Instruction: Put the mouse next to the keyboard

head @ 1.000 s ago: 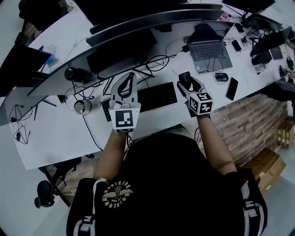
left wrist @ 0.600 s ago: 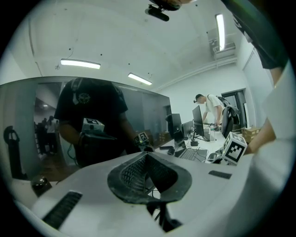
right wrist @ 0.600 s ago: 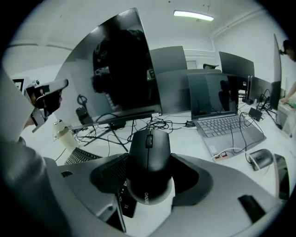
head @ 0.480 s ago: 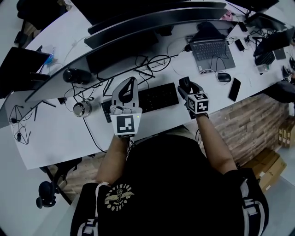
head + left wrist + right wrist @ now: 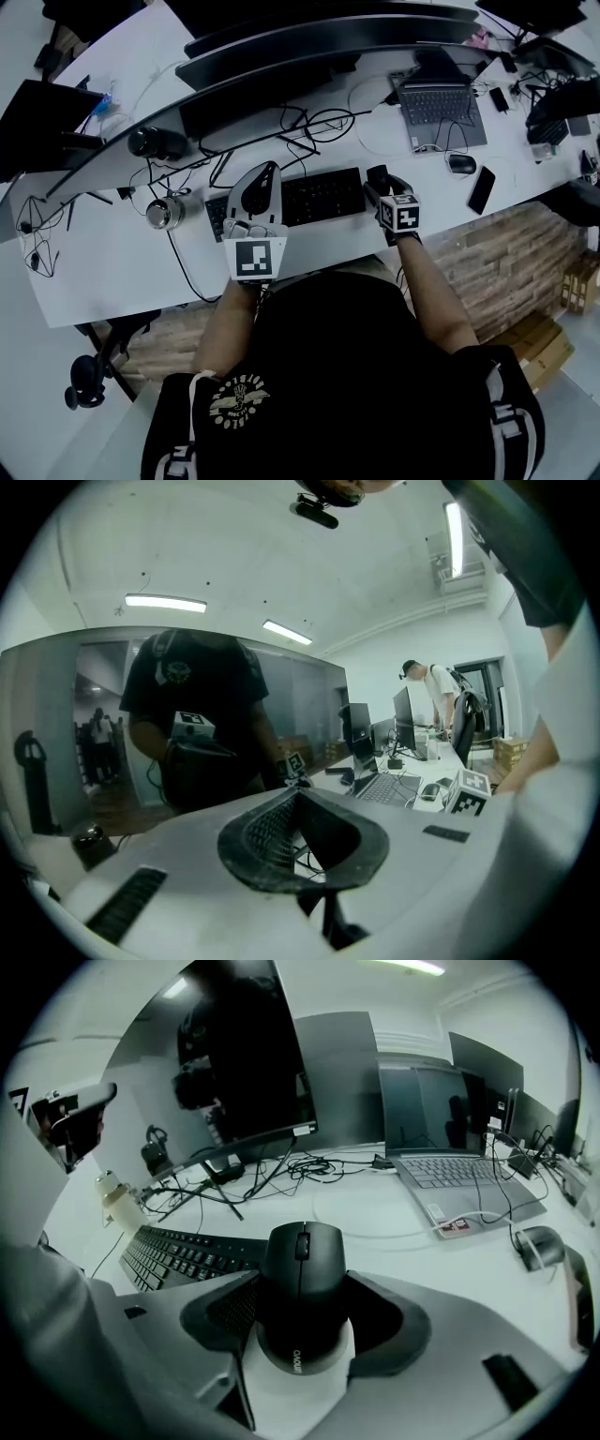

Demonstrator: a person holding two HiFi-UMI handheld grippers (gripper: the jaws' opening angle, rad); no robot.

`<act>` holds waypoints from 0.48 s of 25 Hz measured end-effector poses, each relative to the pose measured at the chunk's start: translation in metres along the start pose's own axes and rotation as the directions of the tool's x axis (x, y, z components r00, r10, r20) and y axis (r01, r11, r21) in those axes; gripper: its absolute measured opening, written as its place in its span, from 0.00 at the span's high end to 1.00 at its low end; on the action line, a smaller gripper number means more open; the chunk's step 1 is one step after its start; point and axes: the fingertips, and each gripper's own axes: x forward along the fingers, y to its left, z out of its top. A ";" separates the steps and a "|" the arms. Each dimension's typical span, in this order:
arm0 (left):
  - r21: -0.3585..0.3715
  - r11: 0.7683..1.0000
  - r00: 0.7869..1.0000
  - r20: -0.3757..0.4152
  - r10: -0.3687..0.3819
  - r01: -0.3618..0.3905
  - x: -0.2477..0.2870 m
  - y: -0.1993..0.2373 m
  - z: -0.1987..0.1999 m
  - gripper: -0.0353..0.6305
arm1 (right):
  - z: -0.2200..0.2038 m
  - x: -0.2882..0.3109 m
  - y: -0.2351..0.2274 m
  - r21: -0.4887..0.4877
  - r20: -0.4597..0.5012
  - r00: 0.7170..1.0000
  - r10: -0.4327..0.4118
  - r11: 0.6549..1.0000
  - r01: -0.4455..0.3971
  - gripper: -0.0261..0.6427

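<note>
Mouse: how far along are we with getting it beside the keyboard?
Done: the right gripper has the mouse clamped, at the keyboard's right end. In hand: setting it down; I can't tell whether it touches the desk. Left: open the jaws and back off. The left gripper is shut, empty.

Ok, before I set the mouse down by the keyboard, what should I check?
1. Mouse gripped squarely between the right gripper jaws: ok.
2. Mouse at the right end of the keyboard: ok.
3. Bare desk around the landing spot: ok.
4. Mouse's underside resting on the desk: cannot tell.
5. Left gripper away from the spot, over the keyboard's left part, jaws together and empty: ok.
</note>
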 end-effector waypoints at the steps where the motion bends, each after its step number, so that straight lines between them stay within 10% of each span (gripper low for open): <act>1: 0.000 1.000 1.000 -0.006 0.006 -0.006 -0.002 0.002 -0.002 0.94 | -0.002 0.003 -0.001 -0.003 -0.009 1.000 -0.004 1.000 0.004 0.53; 12: 0.016 0.998 0.998 -0.030 0.060 -0.060 -0.029 0.015 -0.002 0.94 | -0.012 0.016 -0.009 -0.019 -0.025 0.999 -0.043 0.999 0.042 0.53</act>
